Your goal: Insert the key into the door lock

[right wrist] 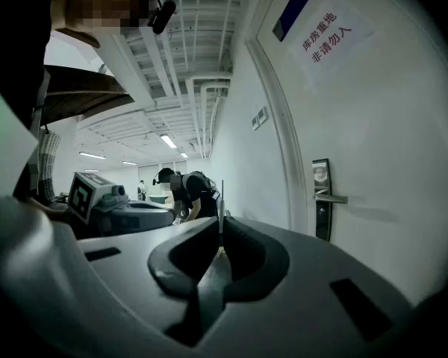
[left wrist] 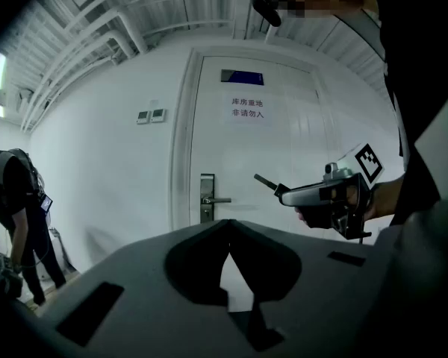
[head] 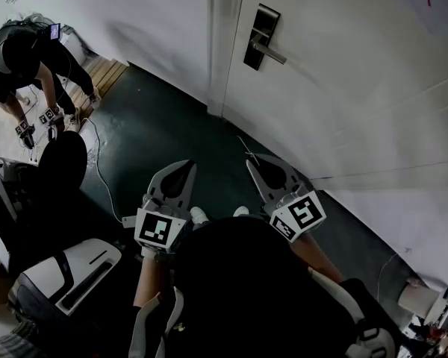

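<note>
Key (right wrist: 222, 197) shows as a thin upright blade pinched between the closed jaws of the right tool (right wrist: 221, 219), its tip poking out past the jaw ends. In the head view the blade juts from that tool's pointed nose, aimed roughly toward the white door (head: 343, 88) but well apart from it.

On that door the door lock (head: 262, 34), a dark upright plate with a silver lever handle (head: 273, 53), sits close to the door's edge, just beside the frame. A paper sign (left wrist: 247, 108) with printed characters is stuck on the door's upper part, above the lock.

Beside the right tool, the left tool (left wrist: 228, 222) hangs over the dark floor (head: 157, 136). Its jaws are drawn together at the tips with nothing between them, and only the white door shows through the gap behind the tips. From the left gripper view, the right tool hangs in front of the door to the right of the lock, with open space between key tip and lock plate.

At the floor's far left edge, by the wall, a second person (head: 19, 54) bends forward.
</note>
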Demonstrator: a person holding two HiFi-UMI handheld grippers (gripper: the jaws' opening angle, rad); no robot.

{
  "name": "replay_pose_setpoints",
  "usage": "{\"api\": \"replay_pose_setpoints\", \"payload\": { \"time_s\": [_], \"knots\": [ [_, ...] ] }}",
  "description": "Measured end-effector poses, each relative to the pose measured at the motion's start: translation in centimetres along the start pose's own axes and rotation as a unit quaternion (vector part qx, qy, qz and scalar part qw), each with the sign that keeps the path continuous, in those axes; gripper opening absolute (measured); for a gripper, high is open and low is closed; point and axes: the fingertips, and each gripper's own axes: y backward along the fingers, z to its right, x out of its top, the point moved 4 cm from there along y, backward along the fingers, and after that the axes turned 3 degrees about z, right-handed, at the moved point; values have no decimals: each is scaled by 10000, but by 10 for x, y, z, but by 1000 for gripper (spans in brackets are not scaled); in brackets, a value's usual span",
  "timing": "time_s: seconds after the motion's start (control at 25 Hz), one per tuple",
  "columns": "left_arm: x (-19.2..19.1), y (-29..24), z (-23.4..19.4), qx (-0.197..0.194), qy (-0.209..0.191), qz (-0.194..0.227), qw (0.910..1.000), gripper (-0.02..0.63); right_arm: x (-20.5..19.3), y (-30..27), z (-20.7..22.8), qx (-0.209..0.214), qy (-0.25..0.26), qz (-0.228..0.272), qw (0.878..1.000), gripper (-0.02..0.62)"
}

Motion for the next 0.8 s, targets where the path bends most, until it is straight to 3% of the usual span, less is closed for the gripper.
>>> {"api": "replay_pose_setpoints", "payload": {
  "time_s": [0.52, 0.8],
  "knots": [
    [0, 26, -37, 8, 602, 229, 9979, 8, 2, -28, -18, 2, -85, 7, 10000, 32],
    [-18, 54, -74, -8, 598, 381, 9975, 8, -4, -54, -37, -143, -250, 1, 9996, 32]
  ]
}}
